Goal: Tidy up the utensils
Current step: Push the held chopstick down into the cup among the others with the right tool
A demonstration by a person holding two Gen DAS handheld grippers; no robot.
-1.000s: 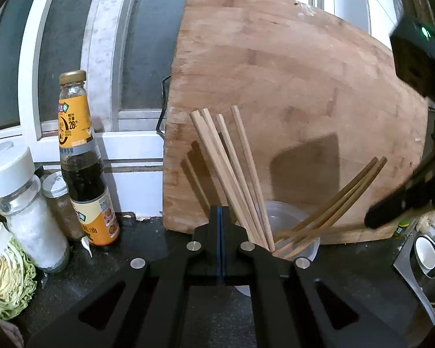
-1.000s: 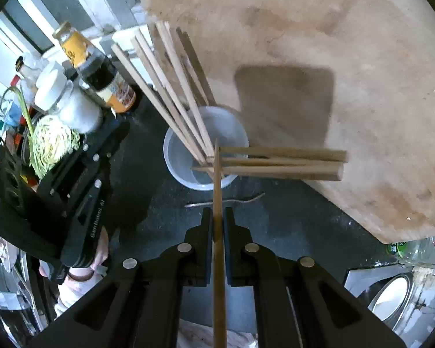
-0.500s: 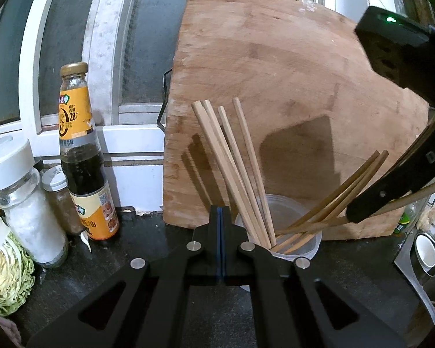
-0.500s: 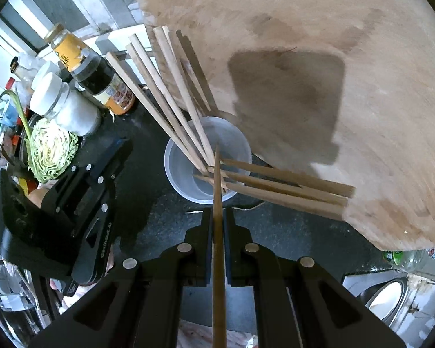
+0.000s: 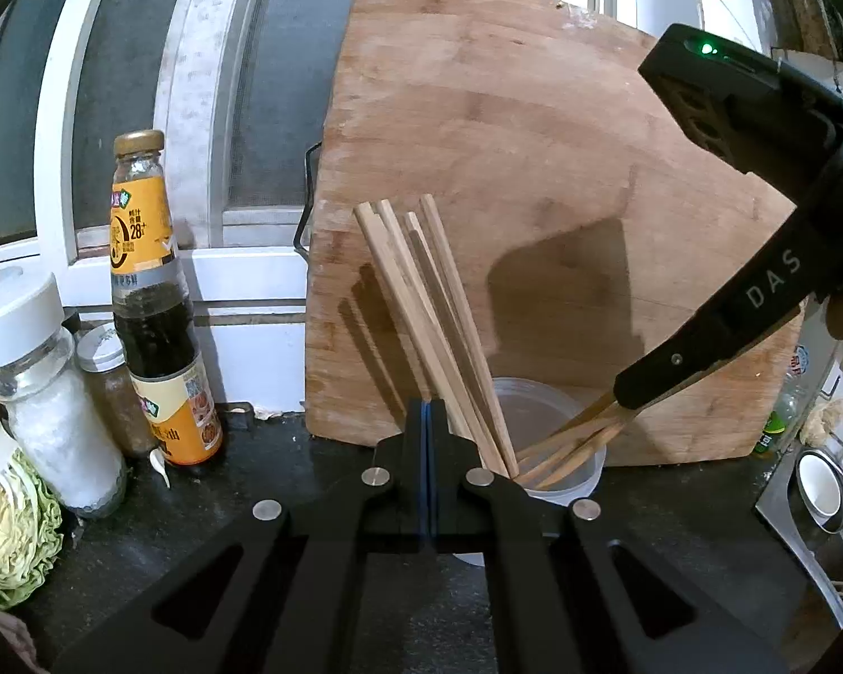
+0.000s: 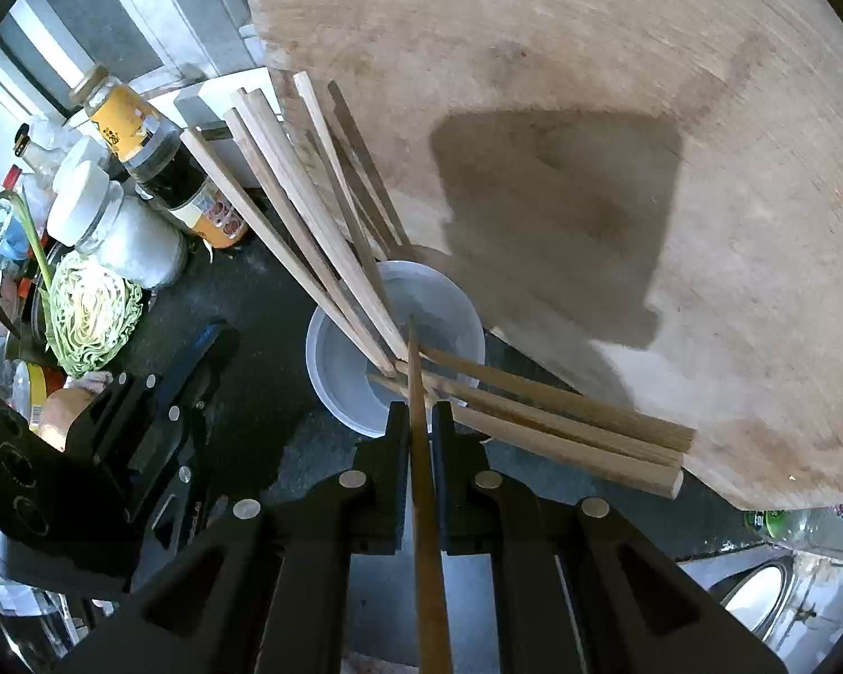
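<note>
A wooden cutting board (image 5: 534,213) leans behind a sauce bottle (image 5: 157,326) and cabbage (image 5: 5,528).

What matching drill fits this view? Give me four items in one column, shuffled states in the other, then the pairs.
Items:
1. right gripper
2. left gripper
3. plastic cup
4. cutting board

States:
A. stands on edge behind the cup
B. shut, holding nothing
C. holds two fans of chopsticks
D. shut on a single chopstick

Pairs: 1-D, 2-B, 3-C, 4-A
</note>
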